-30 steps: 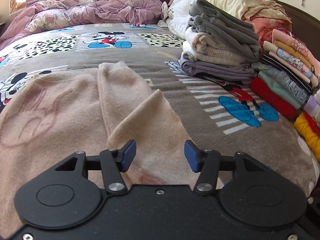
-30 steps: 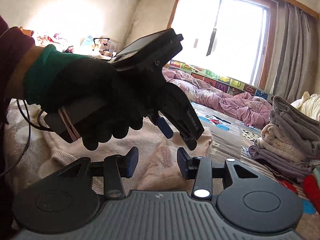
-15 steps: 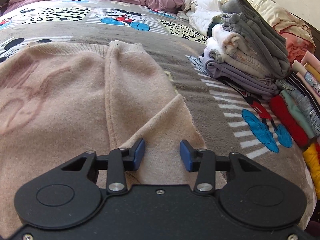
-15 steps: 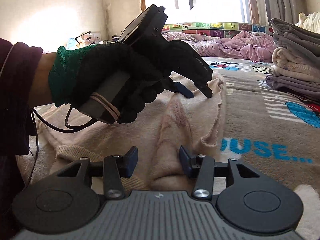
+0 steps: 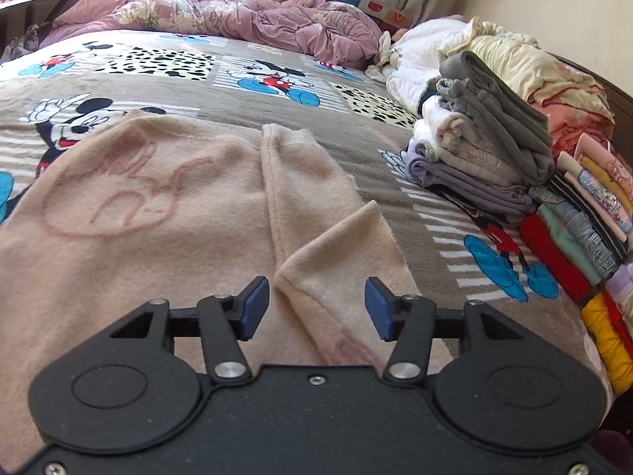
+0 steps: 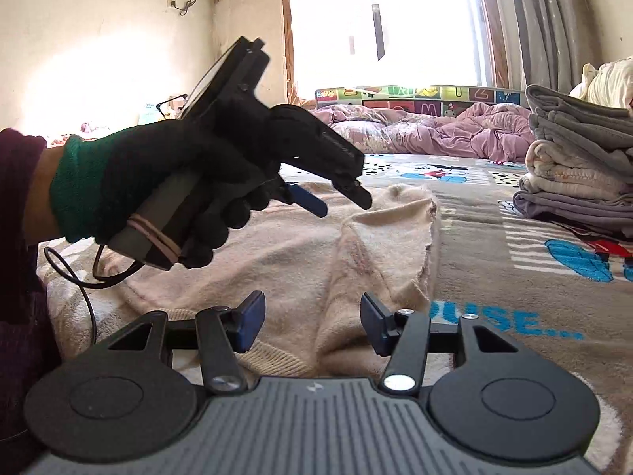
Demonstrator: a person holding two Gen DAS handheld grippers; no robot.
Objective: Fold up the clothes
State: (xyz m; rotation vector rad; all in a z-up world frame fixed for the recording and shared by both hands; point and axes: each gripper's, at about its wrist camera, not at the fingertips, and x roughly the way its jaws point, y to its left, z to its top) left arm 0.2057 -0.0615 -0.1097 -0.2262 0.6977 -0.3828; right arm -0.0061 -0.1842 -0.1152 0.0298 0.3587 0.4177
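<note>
Left gripper (image 5: 316, 303) has lifted off the sweater (image 5: 158, 213), jaws wider and empty; right gripper (image 6: 312, 322) hovers, jaws apart; sleeve (image 5: 304, 182) lies folded inward.

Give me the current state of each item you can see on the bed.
Left gripper: open, empty, over the sweater.
Right gripper: open, empty.
Beige fleece sweater: spread flat, sleeve folded in.
Grey, cream and lilac clothes stack: folded, piled.
Purple quilt: crumpled.
</note>
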